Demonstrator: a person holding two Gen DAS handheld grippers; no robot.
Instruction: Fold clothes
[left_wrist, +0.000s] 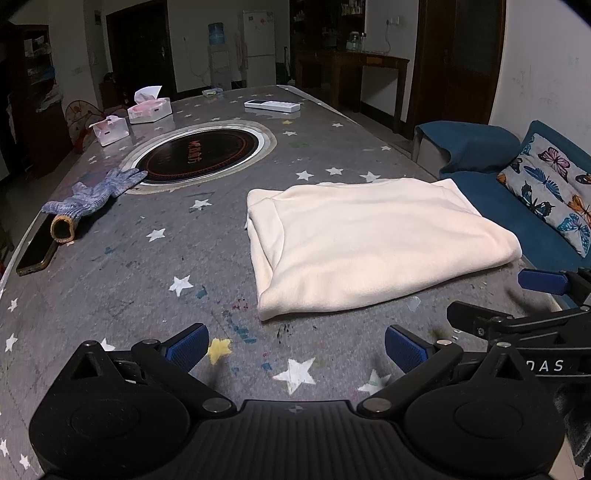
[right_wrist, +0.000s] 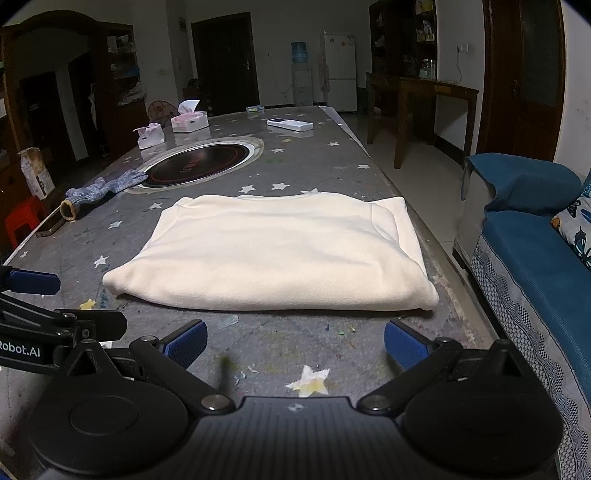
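Lying folded into a compact, layered rectangle, the cream garment (right_wrist: 273, 254) rests flat on the star-patterned counter (left_wrist: 110, 280); as far as the pictures show it already sits as the task wants, and whether a further fold is meant cannot be told. Beyond the garment lies a round inset cooktop (left_wrist: 199, 155). Left of the garment lie a knit glove (left_wrist: 96, 192) and a phone (left_wrist: 37, 251); none crowds the cloth. Just before the garment's near edge, the left tool (left_wrist: 295, 350) and right tool (right_wrist: 295, 349) both stand wide and empty.
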